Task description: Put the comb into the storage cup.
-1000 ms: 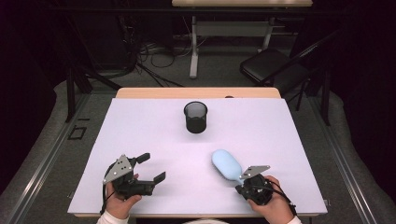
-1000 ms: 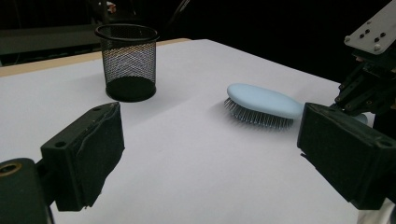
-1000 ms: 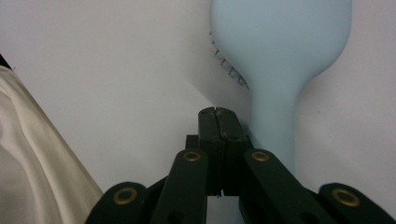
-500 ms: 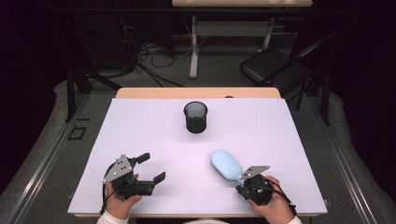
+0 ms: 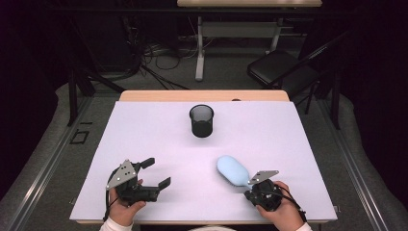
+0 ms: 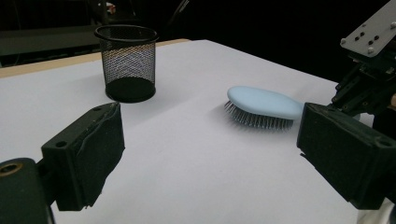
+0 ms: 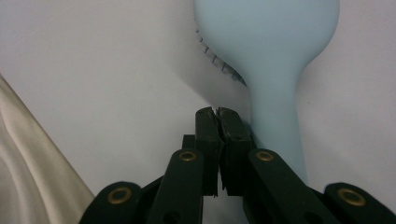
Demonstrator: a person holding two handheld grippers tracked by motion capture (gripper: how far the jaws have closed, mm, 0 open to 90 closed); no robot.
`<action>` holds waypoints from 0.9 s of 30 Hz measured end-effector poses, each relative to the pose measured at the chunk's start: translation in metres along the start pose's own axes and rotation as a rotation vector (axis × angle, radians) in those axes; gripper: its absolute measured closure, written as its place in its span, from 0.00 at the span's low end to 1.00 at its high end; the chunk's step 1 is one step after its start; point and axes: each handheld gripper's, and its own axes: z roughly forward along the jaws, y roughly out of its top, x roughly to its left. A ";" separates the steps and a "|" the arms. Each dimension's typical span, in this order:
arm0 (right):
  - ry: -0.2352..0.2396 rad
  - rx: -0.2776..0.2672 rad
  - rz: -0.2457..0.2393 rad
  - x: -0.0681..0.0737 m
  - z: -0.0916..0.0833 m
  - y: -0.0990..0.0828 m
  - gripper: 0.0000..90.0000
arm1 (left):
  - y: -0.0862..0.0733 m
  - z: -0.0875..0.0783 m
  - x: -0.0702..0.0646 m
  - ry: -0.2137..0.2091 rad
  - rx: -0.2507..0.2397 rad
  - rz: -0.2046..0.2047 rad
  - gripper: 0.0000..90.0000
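Note:
A pale blue hairbrush (image 5: pixel 233 169) lies bristles down on the white table (image 5: pixel 144 130), its handle pointing to the near right. My right gripper (image 5: pixel 252 186) rests at the handle's end. In the right gripper view its jaws (image 7: pixel 217 112) are pressed together with nothing between them, and the brush handle (image 7: pixel 275 116) runs just beside them on the right. My left gripper (image 5: pixel 157 172) sits low at the near left, open wide and holding nothing. In the left gripper view (image 6: pixel 210 149) it looks across at the brush (image 6: pixel 264 102) and the black mesh cup (image 6: pixel 128 63).
The black mesh cup (image 5: pixel 201 120) stands upright at the table's far middle. A wooden strip (image 5: pixel 202 95) edges the far side. Beyond it stand a folding chair (image 5: pixel 281 70) and a desk leg with cables on the floor.

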 end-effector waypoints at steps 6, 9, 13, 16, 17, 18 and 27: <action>0.004 0.010 -0.003 0.000 -0.001 0.000 0.96 | 0.000 0.000 0.000 -0.001 0.000 0.001 0.09; 0.004 0.001 0.002 0.001 -0.001 0.001 0.95 | 0.000 0.000 0.000 0.000 0.001 0.001 0.09; 0.009 0.000 0.007 0.001 -0.003 0.001 0.92 | 0.000 0.000 0.000 0.000 0.002 0.004 0.09; 0.026 -0.010 0.015 0.002 -0.005 0.002 0.88 | 0.000 0.000 0.000 0.000 0.003 0.004 0.09; 0.028 -0.014 0.019 0.002 -0.006 0.002 0.87 | 0.000 0.000 0.000 -0.001 0.004 0.004 0.09; 0.028 -0.014 0.019 0.002 -0.006 0.002 0.87 | 0.000 0.000 0.000 -0.001 0.004 0.004 0.09; 0.056 -0.044 0.045 0.001 -0.012 0.003 0.64 | 0.000 0.000 0.000 -0.001 0.004 0.004 0.09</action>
